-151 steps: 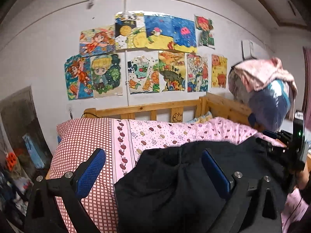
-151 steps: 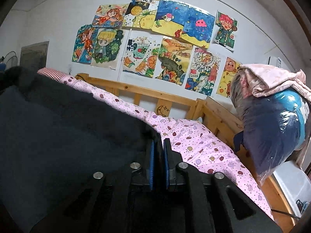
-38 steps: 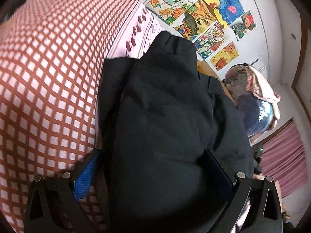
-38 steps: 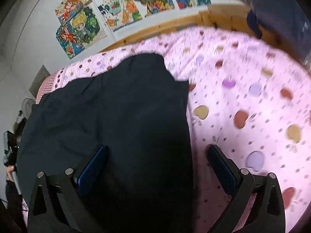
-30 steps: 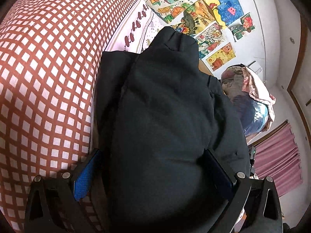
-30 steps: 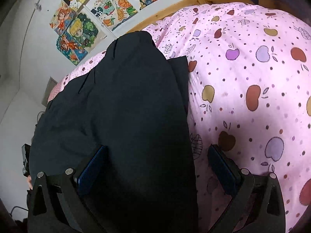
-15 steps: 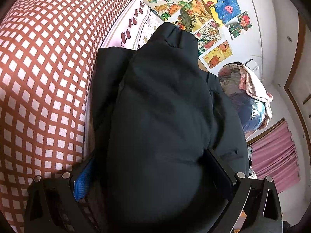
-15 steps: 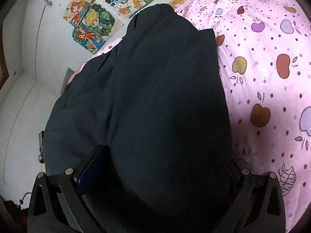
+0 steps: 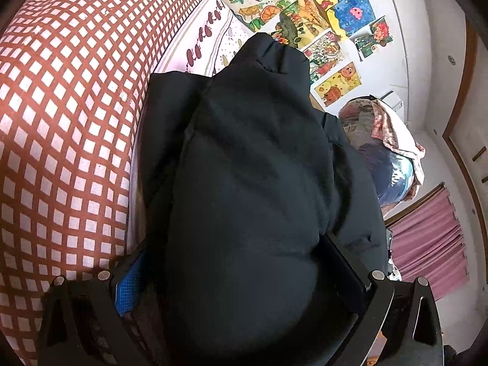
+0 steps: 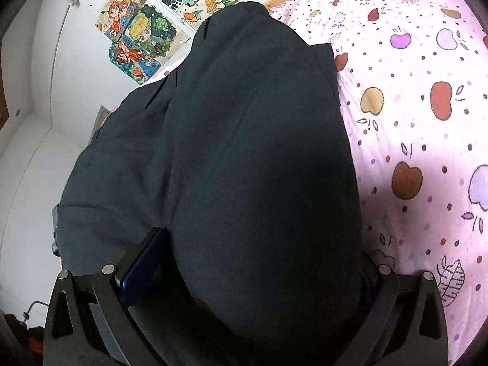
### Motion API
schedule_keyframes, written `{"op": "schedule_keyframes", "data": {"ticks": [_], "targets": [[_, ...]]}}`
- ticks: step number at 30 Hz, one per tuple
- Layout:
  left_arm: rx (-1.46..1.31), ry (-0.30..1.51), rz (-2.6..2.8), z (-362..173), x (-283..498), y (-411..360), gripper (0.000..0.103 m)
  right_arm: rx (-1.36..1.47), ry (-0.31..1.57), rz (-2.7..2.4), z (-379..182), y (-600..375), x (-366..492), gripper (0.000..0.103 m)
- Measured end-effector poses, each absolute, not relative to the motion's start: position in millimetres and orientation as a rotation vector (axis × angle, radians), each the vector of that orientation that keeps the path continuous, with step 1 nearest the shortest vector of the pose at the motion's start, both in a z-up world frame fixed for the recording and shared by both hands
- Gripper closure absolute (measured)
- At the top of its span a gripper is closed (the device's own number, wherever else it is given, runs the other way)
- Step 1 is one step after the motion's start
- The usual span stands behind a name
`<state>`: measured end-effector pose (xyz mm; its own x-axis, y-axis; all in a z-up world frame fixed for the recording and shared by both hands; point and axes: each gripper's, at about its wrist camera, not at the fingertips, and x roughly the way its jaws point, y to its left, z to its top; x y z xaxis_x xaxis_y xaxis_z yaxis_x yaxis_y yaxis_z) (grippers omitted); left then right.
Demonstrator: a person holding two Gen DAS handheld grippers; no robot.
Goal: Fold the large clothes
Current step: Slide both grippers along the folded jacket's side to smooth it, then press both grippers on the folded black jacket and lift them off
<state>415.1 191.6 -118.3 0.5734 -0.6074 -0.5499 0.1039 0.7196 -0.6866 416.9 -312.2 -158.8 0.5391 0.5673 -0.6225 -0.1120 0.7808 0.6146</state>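
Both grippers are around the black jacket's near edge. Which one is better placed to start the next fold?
Neither clearly. The left gripper and right gripper each straddle a thick bulge of the black jacket, with the fingers wide apart. They look suited to close and lift together.

Even indoor light; sharp focus; strong fisheye bending, dark vignette at corners.

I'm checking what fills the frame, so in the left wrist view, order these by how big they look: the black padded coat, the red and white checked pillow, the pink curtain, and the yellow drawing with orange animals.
1. Black padded coat, though it lies nearest the camera.
2. Red and white checked pillow.
3. Pink curtain.
4. Yellow drawing with orange animals.
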Motion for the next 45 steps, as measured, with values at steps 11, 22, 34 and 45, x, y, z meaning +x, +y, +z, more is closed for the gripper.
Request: {"op": "schedule_keyframes", "data": {"ticks": [11, 22, 34, 45], "targets": [[-0.691, 0.811, -0.569, -121, 408, 200, 0.0, 0.528, 0.906, 0.408, -153, -312, 413, 0.001], [-0.61, 0.831, -0.464, -96, 398, 180, 0.023, 0.533, 0.921, 0.322, -140, -303, 401, 0.001], [-0.52, 0.764, -0.412, -58, 378, 163, 0.054, 0.477, 0.881, 0.253, -111, -288, 380, 0.046], [-0.46, 0.645, -0.452, -6, 338, 131, 0.069, 0.44, 0.758, 0.284, -34, -281, 353, 0.086]]}}
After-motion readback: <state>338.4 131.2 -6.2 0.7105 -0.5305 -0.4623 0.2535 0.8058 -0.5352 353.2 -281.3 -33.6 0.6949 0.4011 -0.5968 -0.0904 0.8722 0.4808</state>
